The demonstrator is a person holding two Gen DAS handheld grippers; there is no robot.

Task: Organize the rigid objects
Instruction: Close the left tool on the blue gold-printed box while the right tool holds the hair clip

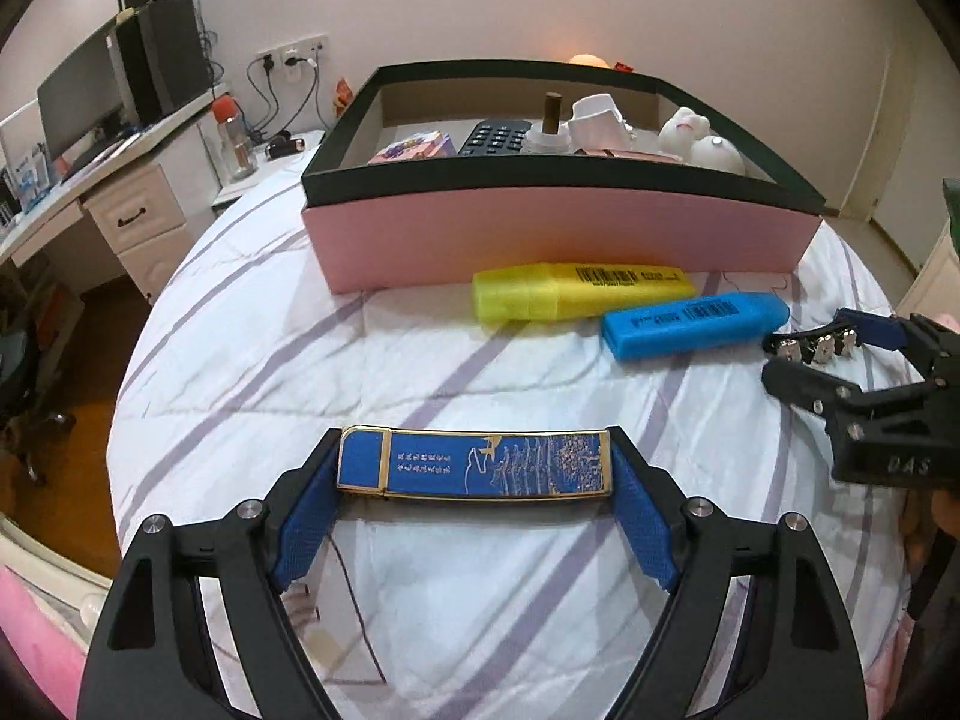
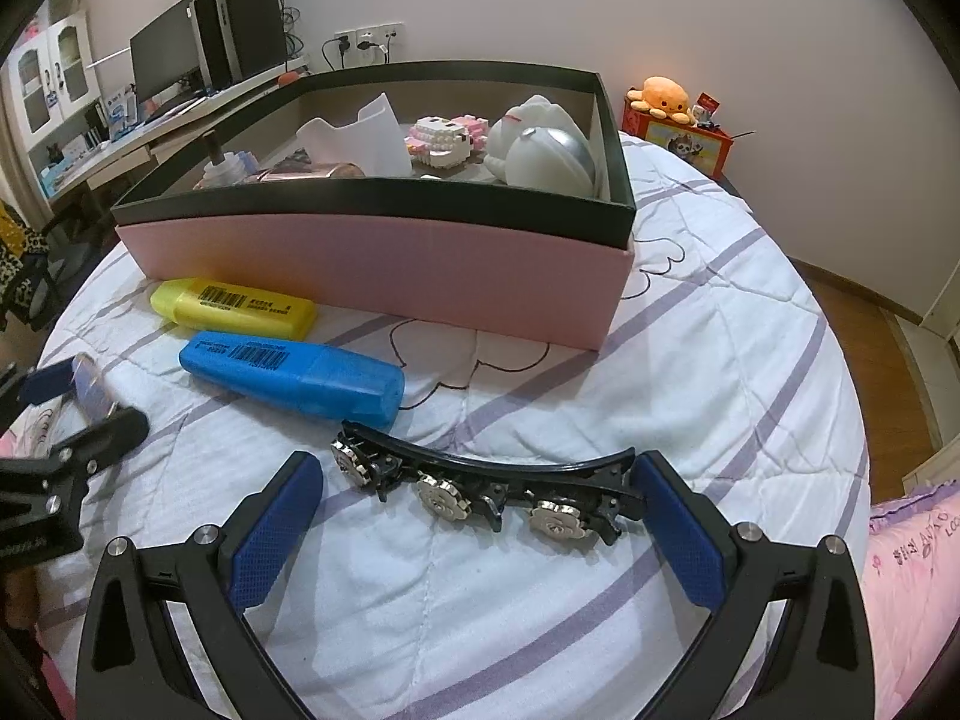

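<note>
My left gripper has its blue pads against both ends of a flat blue-and-gold case that lies crosswise on the quilt. My right gripper is open around a black hair clip with silver flower studs; its right pad touches the clip's end, its left pad is apart from it. The clip and right gripper also show in the left wrist view. A yellow highlighter and a blue highlighter lie in front of a pink box with a dark rim.
The box holds a remote, a small bottle, white figures and a block toy. A desk with monitor stands at left. The bed's edge drops to wooden floor at right.
</note>
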